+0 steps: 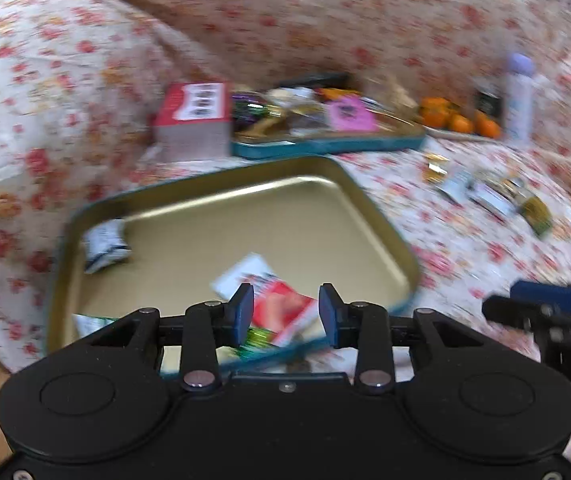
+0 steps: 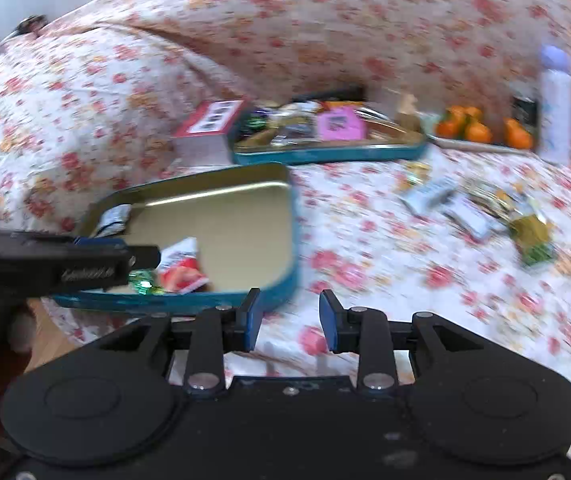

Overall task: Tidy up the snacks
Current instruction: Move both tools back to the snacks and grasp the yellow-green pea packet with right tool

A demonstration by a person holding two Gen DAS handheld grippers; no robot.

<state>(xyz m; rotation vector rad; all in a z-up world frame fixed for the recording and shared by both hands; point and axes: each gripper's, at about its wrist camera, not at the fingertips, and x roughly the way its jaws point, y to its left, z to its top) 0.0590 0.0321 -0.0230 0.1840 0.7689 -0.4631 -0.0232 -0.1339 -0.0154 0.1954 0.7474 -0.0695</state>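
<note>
Both your left tool (image 1: 285, 312) and right tool (image 2: 290, 320) gape empty; the small crinkly foil-wrapped snack packets (image 2: 465, 208) on the floral bedspread (image 2: 365, 240) are light and slippery, so pinch mid-wrapper.

I see a gold-lined teal tin (image 1: 189, 216) lying open on the floral cover. Inside: a red-and-white packet (image 1: 281, 304) flat near its six o'clock rim, a white wrapper (image 1: 105, 244) at nine o'clock. Loose snack packets (image 2: 481, 208) lie scattered on the cover at three o'clock, well apart.
</note>
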